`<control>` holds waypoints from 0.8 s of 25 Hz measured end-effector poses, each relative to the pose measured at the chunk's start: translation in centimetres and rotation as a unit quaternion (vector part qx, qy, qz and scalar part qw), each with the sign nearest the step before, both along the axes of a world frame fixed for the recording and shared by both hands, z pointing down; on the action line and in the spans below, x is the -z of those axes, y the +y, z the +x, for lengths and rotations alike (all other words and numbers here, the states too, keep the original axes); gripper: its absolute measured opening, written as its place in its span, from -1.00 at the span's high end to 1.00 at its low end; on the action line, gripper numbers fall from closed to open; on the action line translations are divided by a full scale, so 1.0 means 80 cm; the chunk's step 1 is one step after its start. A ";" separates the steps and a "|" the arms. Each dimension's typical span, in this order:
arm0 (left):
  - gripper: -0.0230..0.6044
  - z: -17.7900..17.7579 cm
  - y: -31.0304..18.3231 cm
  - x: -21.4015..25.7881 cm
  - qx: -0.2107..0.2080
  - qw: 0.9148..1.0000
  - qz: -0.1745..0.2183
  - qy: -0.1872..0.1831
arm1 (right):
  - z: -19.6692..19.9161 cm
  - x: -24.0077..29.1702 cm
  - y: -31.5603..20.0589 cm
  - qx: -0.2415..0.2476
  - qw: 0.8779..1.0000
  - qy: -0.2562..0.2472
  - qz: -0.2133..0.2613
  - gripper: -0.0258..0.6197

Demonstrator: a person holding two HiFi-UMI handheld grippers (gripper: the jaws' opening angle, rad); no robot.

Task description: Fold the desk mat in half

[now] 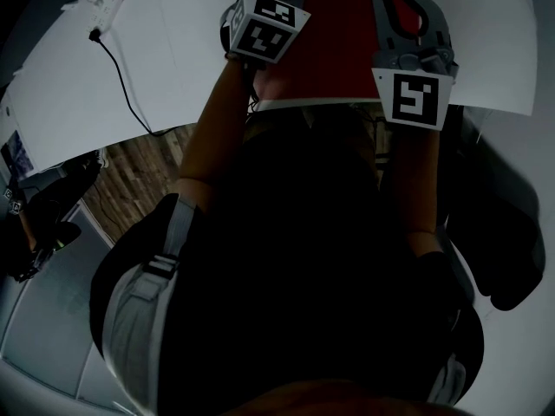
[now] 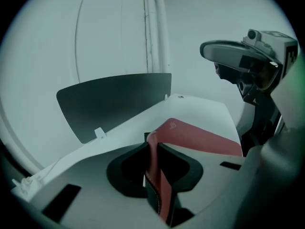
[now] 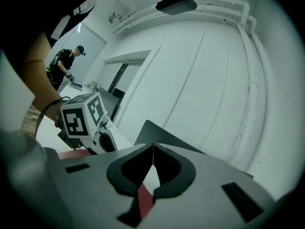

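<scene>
The red desk mat [image 1: 334, 42] lies on the white table [image 1: 130, 59] between my two grippers, at the top of the head view. My left gripper [image 2: 153, 144] is shut on the mat's near edge. The red sheet [image 2: 200, 137] rises between its pads and runs away over the table. My right gripper [image 3: 152, 149] is shut on the mat's thin edge as well, with red showing below the pads [image 3: 145, 199]. In the head view only the marker cubes and arms show, left [image 1: 264, 24] and right [image 1: 416, 98]; both sets of fingertips are cut off there.
A black cable [image 1: 121, 85] crosses the table's left part. A dark upright panel [image 2: 114, 99] stands at the table's far edge against the white wall. Wooden floor [image 1: 130, 180] shows below the table's edge. A person [image 3: 64, 66] stands far off at a doorway.
</scene>
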State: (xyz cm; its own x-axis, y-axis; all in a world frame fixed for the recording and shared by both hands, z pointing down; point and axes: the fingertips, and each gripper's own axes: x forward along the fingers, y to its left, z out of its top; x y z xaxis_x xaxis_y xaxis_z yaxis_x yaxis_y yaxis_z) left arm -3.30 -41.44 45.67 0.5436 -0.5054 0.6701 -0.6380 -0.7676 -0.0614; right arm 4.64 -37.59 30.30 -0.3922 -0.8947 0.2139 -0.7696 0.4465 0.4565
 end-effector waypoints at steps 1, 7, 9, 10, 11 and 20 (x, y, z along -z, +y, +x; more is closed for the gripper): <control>0.71 0.003 0.004 0.002 0.005 1.000 0.002 -0.001 | 0.005 0.001 0.005 0.004 1.000 -0.002 0.002 0.83; 0.71 0.020 0.024 0.019 0.029 0.999 0.019 -0.006 | 0.031 0.013 0.035 0.021 1.000 -0.017 0.015 0.83; 0.71 0.027 0.032 0.026 0.034 0.999 0.025 -0.007 | 0.040 0.015 0.044 0.025 0.999 -0.019 0.014 0.83; 0.71 0.030 0.036 0.028 0.036 0.999 0.027 -0.007 | 0.044 0.015 0.049 0.027 0.999 -0.019 0.013 0.83; 0.71 0.034 0.040 0.029 0.037 0.999 0.029 -0.008 | 0.048 0.015 0.053 0.028 0.999 -0.020 0.014 0.83; 0.71 0.069 0.080 0.037 0.046 0.998 0.030 -0.001 | 0.081 0.022 0.089 0.042 0.998 -0.029 0.027 0.83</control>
